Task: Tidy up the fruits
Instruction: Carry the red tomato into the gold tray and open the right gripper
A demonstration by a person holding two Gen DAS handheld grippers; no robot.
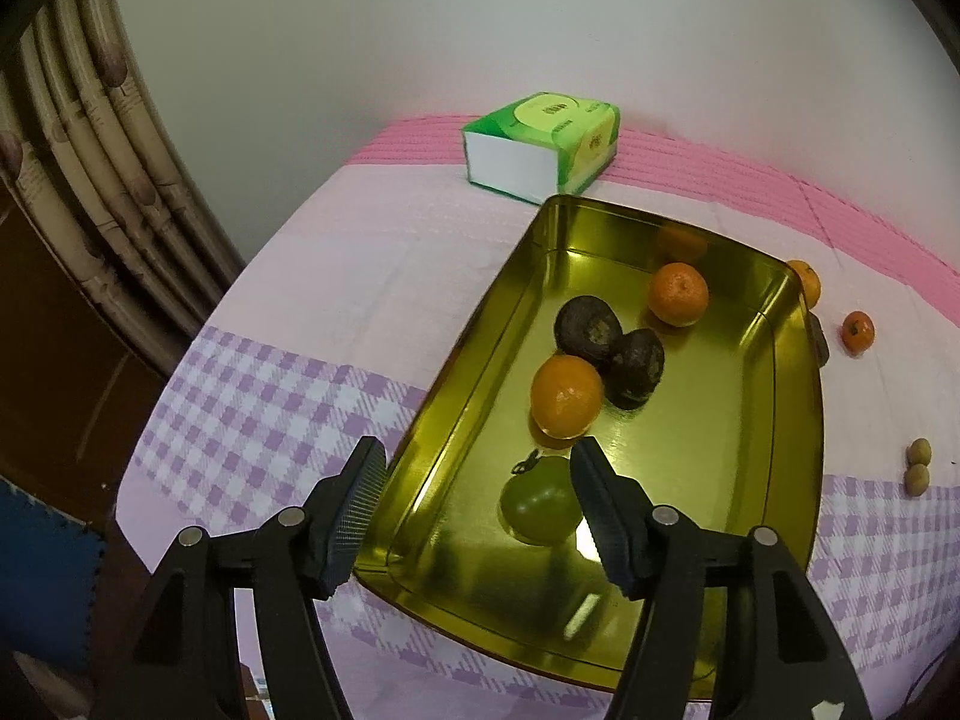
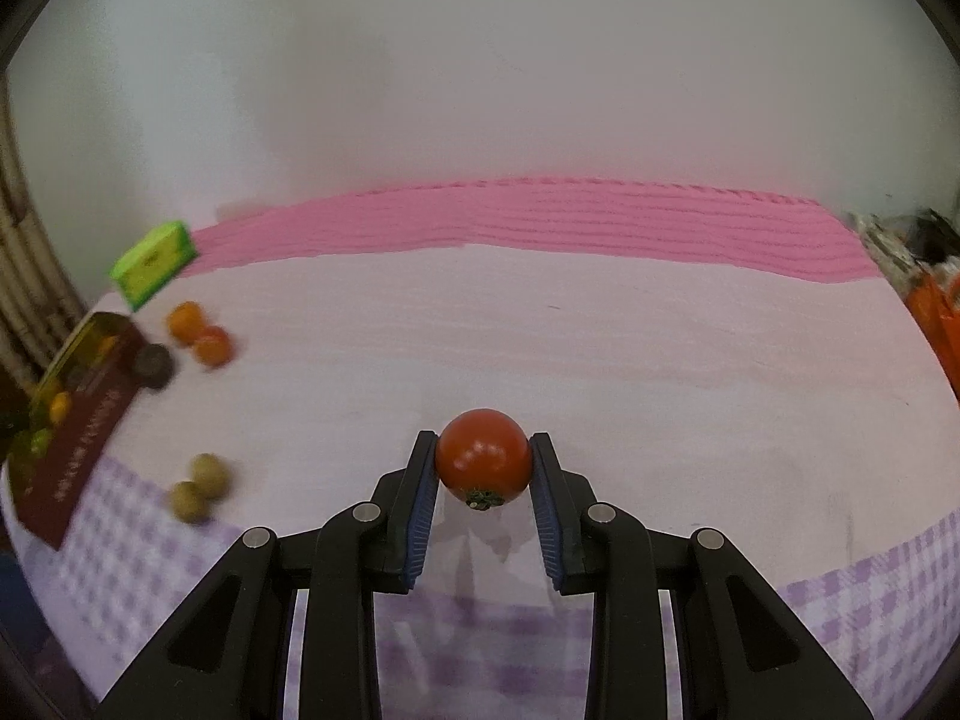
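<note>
A gold metal tray point(image 1: 798, 420) holds two oranges point(image 1: 566, 396) point(image 1: 678, 294), two dark fruits point(image 1: 588, 324) and a green fruit point(image 1: 537, 501). My left gripper point(image 1: 480, 468) is open and empty above the tray's near end, just over the green fruit. Outside the tray, on the cloth, lie two more oranges point(image 1: 858, 331) and two small tan fruits point(image 1: 918, 465). My right gripper point(image 2: 483, 462) is shut on a red tomato point(image 2: 483, 456) held above the cloth. The tray point(image 2: 90, 330) shows at far left in the right wrist view.
A green tissue pack point(image 1: 540, 144) stands behind the tray. The table has a pink and purple-checked cloth point(image 1: 336, 276) against a white wall. A curtain point(image 1: 90, 120) hangs at left. Orange packaging point(image 2: 936, 312) sits at the far right edge.
</note>
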